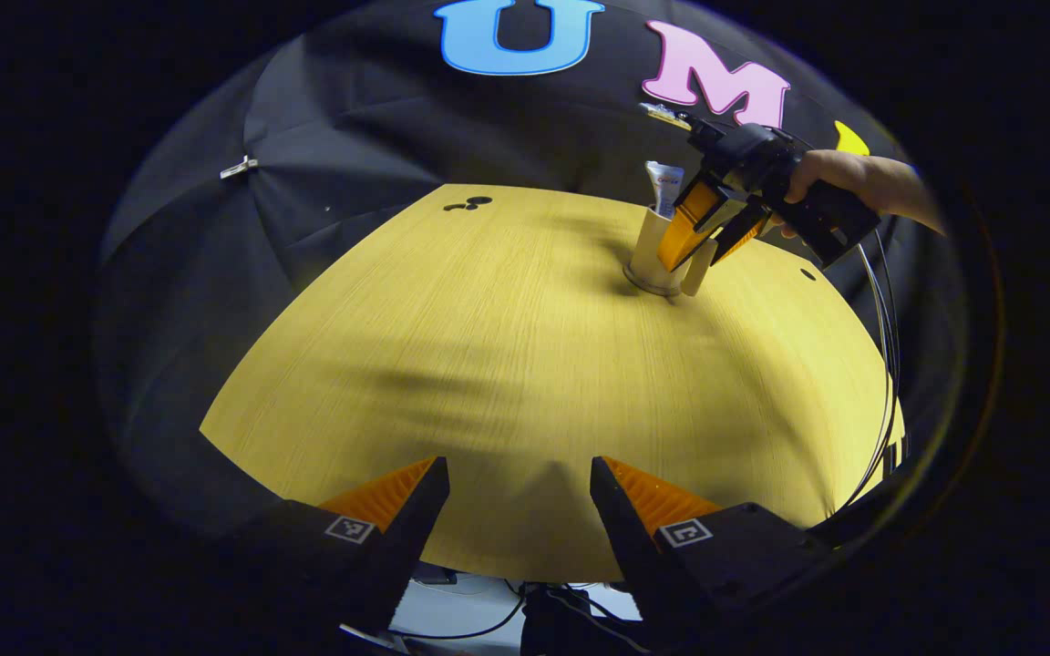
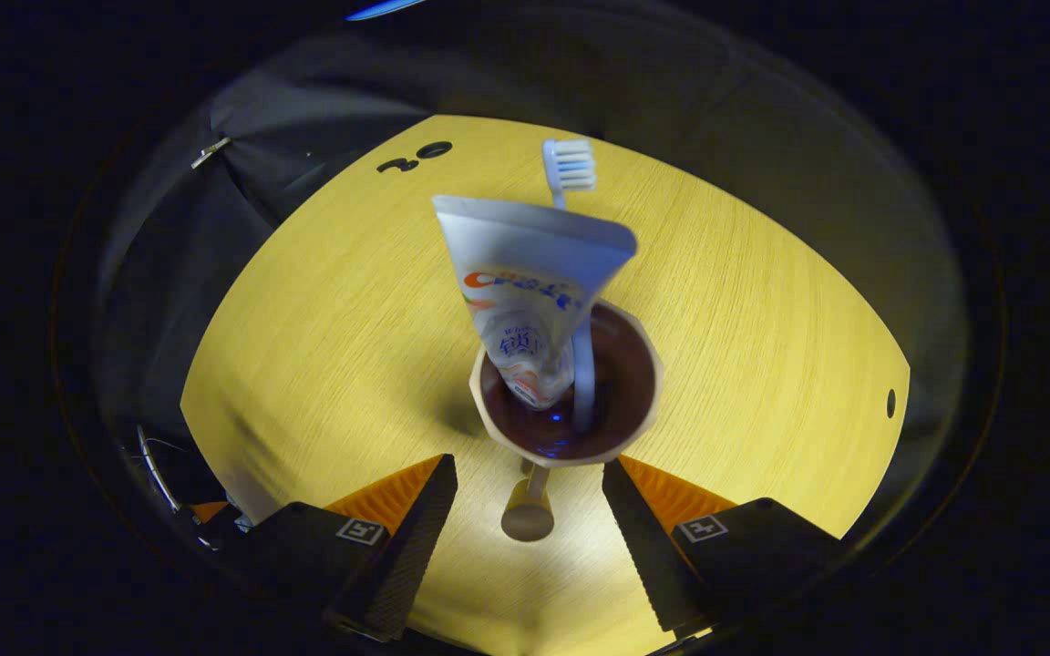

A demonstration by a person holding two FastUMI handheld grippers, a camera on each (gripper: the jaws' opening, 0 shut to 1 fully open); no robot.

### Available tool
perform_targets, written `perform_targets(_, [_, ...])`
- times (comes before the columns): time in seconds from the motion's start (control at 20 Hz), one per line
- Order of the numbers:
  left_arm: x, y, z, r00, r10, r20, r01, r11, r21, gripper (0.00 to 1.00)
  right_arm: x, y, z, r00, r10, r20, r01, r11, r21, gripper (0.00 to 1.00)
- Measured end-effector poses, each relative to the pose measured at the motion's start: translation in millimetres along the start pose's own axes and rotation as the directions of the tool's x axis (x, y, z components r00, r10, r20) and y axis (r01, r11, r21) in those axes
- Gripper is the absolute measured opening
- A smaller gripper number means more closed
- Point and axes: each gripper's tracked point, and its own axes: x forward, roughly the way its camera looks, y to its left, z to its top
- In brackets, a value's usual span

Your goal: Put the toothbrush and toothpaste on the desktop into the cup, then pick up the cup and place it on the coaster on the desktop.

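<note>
Below my right gripper point(image 2: 530, 474) the cup point(image 2: 567, 383) is sitting on the wooden desktop point(image 2: 324, 346), its stubby handle point(image 2: 528, 513) poking toward me between my spread fingers, which are gripping nothing. Inside, the toothpaste point(image 2: 525, 292) and toothbrush point(image 2: 571, 264) are leaning well above the rim. In the left gripper view a dark disc under the cup's base may be the coaster point(image 1: 648, 282), though I cannot be sure. My left gripper point(image 1: 518, 497) is hanging released over bare wood, well apart. I am judging the risk as this: the cup looks smooth, hard and tapered, so any brush of my fingers against the tall, top-heavy tube or the handle could be tipping it. The flat, crimped tube looks soft and glossy; the brush is thin plastic with pale bristles.
</note>
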Motion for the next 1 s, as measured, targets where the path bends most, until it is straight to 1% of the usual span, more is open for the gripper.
perform_targets(0.15, [-4.1,-10.4,7.7,1.000,-0.019,0.018,0.018,0.999,0.041,0.97,-29.4,1.5,-5.9,0.997,0.039,0.062,-0.040,0.999,0.003,0.99])
perform_targets(0.25, [-4.9,-15.1,13.2,0.999,-0.028,0.031,0.026,0.998,0.065,0.97,-49.0,-2.7,-11.7,0.994,0.041,0.103,-0.042,0.999,0.007,0.99])
perform_targets(0.35, [-7.3,-19.8,20.3,0.998,-0.042,0.042,0.039,0.997,0.072,0.97,-68.6,-7.6,-18.6,0.988,0.037,0.152,-0.043,0.998,0.035,0.99])
perform_targets(0.45, [-10.1,-24.3,31.3,0.997,-0.053,0.060,0.050,0.997,0.061,0.97,-95.1,-10.6,-28.6,0.976,0.036,0.217,-0.053,0.996,0.071,0.99])
perform_targets(0.55, [-15.9,-24.1,51.0,0.993,-0.038,0.110,0.033,0.998,0.048,0.97,-120.3,-18.0,-33.6,0.957,-0.001,0.291,-0.026,0.996,0.090,0.99])
perform_targets(0.6, [-20.4,-22.8,64.9,0.988,-0.024,0.150,0.019,0.999,0.039,0.97,-135.2,-19.7,-34.6,0.942,-0.014,0.335,-0.021,0.995,0.099,0.99])
perform_targets(0.7, [-33.8,-24.0,92.1,0.973,-0.019,0.231,0.015,1.000,0.018,0.97,-166.6,-24.8,-38.0,0.906,-0.046,0.420,-0.005,0.993,0.119,0.99])
perform_targets(0.85, [-58.6,-34.4,133.2,0.944,-0.037,0.327,0.036,0.999,0.009,0.97,-212.7,-35.3,-38.1,0.841,-0.100,0.532,0.015,0.987,0.163,0.99])
perform_targets(1.0, [-82.7,-54.2,179.1,0.907,-0.073,0.416,0.056,0.997,0.052,0.96,-251.3,-49.3,-35.7,0.771,-0.166,0.615,0.058,0.980,0.192,0.99])
